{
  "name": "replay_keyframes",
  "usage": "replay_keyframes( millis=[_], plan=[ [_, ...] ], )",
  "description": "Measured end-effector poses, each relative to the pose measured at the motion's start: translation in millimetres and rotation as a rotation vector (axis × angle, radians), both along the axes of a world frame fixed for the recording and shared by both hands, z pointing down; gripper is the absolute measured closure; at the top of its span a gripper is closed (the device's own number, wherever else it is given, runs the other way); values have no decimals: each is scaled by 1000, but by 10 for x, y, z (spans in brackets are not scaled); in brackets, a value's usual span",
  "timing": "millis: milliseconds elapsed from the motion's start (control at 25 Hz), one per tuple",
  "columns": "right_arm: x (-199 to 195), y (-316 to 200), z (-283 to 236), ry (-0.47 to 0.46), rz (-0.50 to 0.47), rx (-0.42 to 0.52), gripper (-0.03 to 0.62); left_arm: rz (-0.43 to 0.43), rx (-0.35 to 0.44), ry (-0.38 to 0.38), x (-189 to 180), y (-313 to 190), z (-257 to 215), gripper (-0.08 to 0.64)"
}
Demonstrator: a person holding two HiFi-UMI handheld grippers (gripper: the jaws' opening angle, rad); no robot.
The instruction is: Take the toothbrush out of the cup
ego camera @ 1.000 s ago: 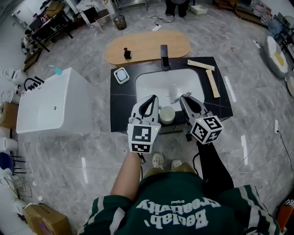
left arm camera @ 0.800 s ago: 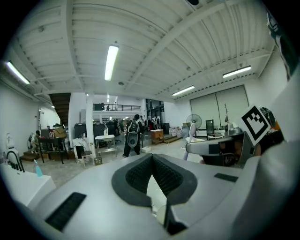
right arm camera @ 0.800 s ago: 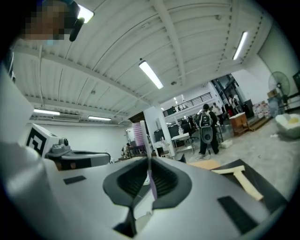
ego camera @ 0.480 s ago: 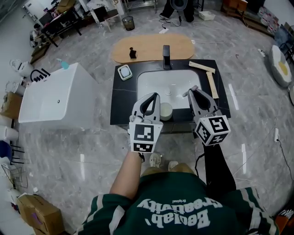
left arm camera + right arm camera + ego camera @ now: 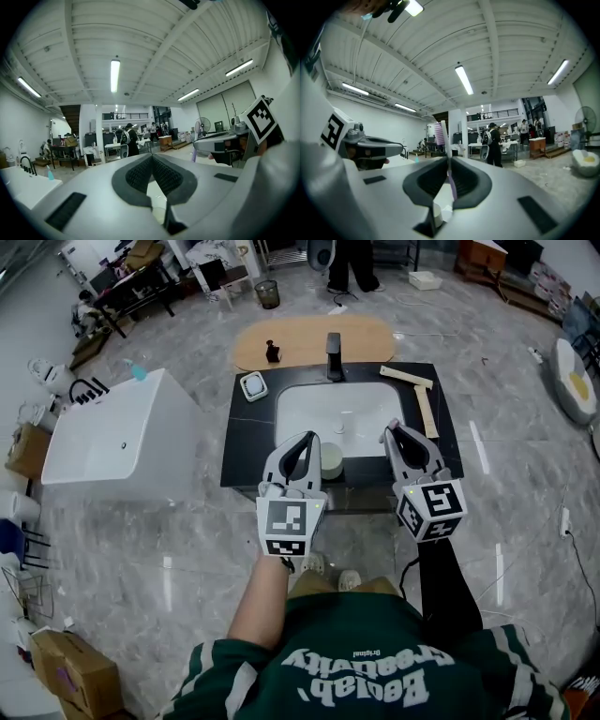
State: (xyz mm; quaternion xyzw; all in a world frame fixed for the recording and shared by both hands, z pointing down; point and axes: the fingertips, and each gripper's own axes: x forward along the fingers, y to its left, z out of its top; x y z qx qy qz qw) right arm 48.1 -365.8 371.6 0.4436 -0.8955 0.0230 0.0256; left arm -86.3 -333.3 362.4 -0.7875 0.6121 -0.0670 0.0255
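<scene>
Your right gripper [image 5: 448, 161] is clenched on the toothbrush [image 5: 439, 132]. The brush stands upright between the pads, with its purplish bristle head above the jaw tips and its handle running down below them. It is out of the cup [image 5: 331, 461] and to the cup's right, over the near side of the sink [image 5: 347, 404]. The cup sits at the near edge of the black counter [image 5: 251, 442], just right of your left gripper [image 5: 152, 158], whose jaws are pressed together on nothing.
</scene>
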Motion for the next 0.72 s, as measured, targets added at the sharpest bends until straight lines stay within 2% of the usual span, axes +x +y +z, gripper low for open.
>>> replay_keyframes(
  millis=[720],
  plan=[
    [162, 30, -57, 2, -9, 23, 561, -14, -18, -24, 159, 83, 49, 560]
  ],
)
